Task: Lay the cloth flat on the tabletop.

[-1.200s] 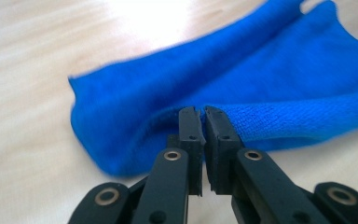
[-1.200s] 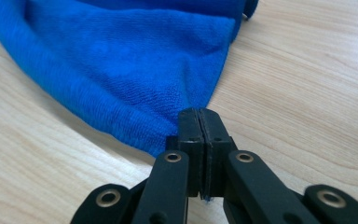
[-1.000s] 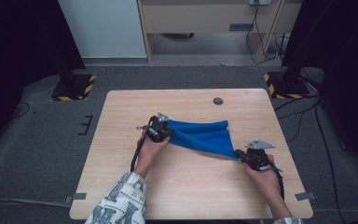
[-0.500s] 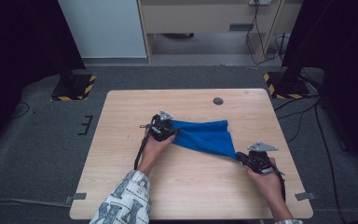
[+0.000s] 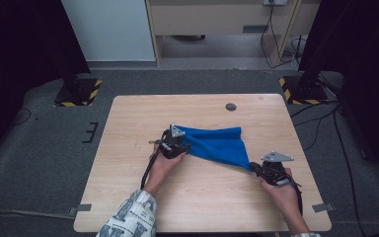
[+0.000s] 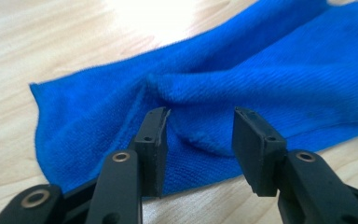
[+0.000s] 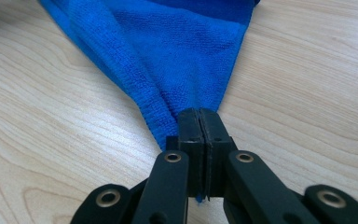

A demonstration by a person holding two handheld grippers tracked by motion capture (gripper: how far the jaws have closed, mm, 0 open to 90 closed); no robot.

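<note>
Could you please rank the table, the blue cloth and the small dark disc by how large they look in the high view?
1. Table, by far the largest.
2. Blue cloth, spread between the left gripper and the right gripper.
3. Dark disc, the smallest, near the table's far edge.

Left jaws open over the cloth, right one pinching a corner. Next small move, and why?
Probably shut the left gripper: its jaws stand open astride a raised fold of the blue cloth, while the right gripper is shut on a corner. Then both ends are held.
</note>
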